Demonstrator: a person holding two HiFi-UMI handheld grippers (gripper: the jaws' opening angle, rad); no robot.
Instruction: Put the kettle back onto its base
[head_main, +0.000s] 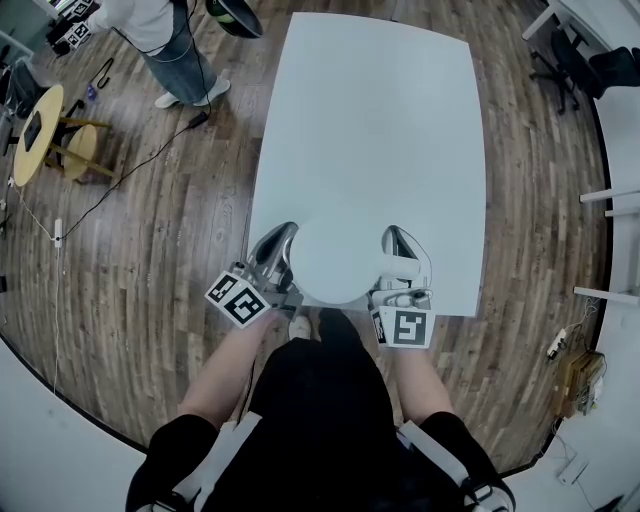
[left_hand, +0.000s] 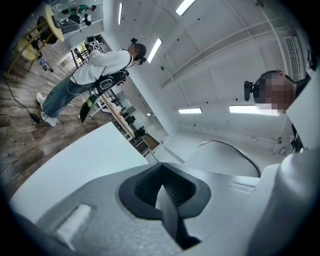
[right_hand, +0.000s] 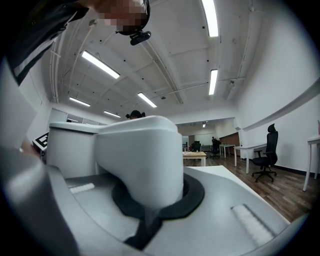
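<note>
Looking down from the head view, the white kettle (head_main: 335, 262) sits at the near edge of the white surface (head_main: 380, 120), right in front of the person, with its round top partly over the edge. I honestly can't tell if it's resting there or held just above it.

The right gripper (head_main: 400, 250) is clamped on the kettle's handle. In the right gripper view you see the chunky white handle (right_hand: 137, 160) wedged between the dark pads (right_hand: 192, 197), with the kettle body off to the left.

The left gripper (head_main: 275, 250) is just beside the kettle on the other side. In the left gripper view its jaws are squeezed together with nothing between them, and the kettle (left_hand: 225, 160) shows as a pale dome just past them.

As for markings, each gripper has a cube with black-and-white square markers, the left cube (head_main: 238, 298) and the right cube (head_main: 403, 327). They're blocky patterns, not letters.

In the background, another person (head_main: 165, 40) stands on the wood floor (head_main: 150, 230) far left, near a small round yellow table (head_main: 38, 130). There's a black office chair (right_hand: 267, 150) over on the right.
</note>
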